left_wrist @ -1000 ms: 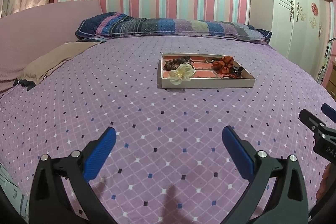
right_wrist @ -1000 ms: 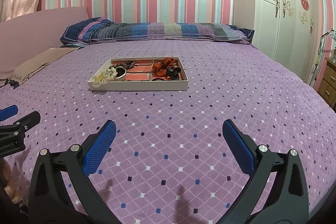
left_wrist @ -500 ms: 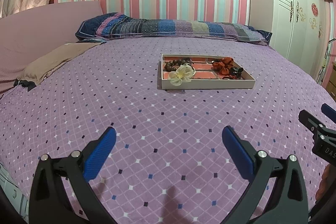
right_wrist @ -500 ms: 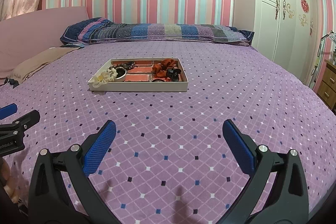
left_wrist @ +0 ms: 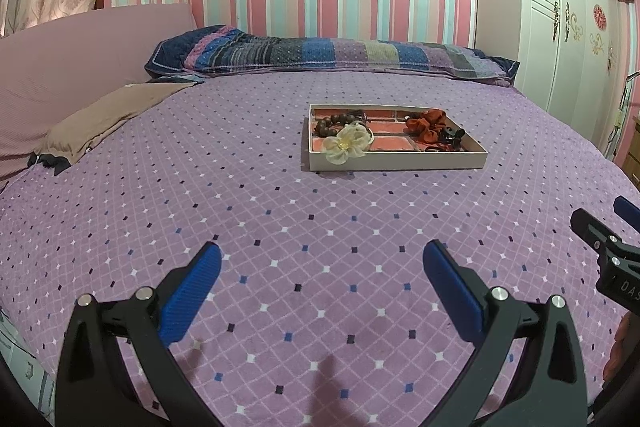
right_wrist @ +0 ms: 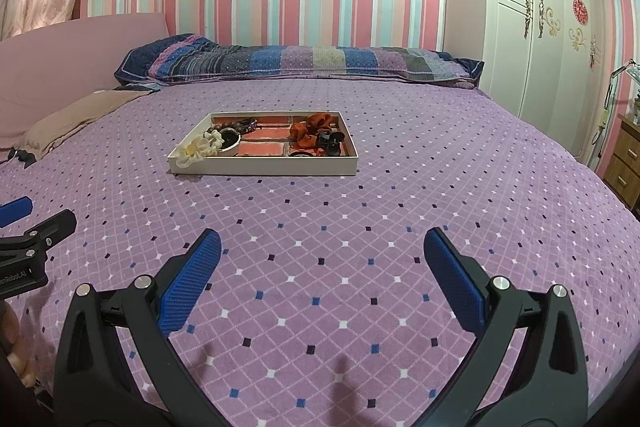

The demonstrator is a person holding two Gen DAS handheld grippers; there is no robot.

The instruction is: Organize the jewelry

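A shallow white tray (left_wrist: 400,160) (right_wrist: 264,169) with red-lined compartments sits in the middle of the purple bed. It holds a cream fabric flower (left_wrist: 347,143) (right_wrist: 195,149) at its near left corner, dark wooden beads (left_wrist: 330,123) (right_wrist: 230,126), an orange-red scrunchie (left_wrist: 428,125) (right_wrist: 314,129) and a black hair clip (left_wrist: 451,137) (right_wrist: 330,139). My left gripper (left_wrist: 322,259) and right gripper (right_wrist: 322,247) are both open and empty, low over the bedspread, well short of the tray. Each gripper's edge shows in the other's view.
A patchwork pillow (left_wrist: 328,53) lies along the striped back wall. A tan cloth (left_wrist: 104,115) and a pink headboard (left_wrist: 76,43) are at the left. A white wardrobe (right_wrist: 552,39) and a wooden drawer unit (right_wrist: 626,159) stand at the right.
Both views have drifted very slightly; the tray sits a touch lower in frame. The grippers stay open and empty.
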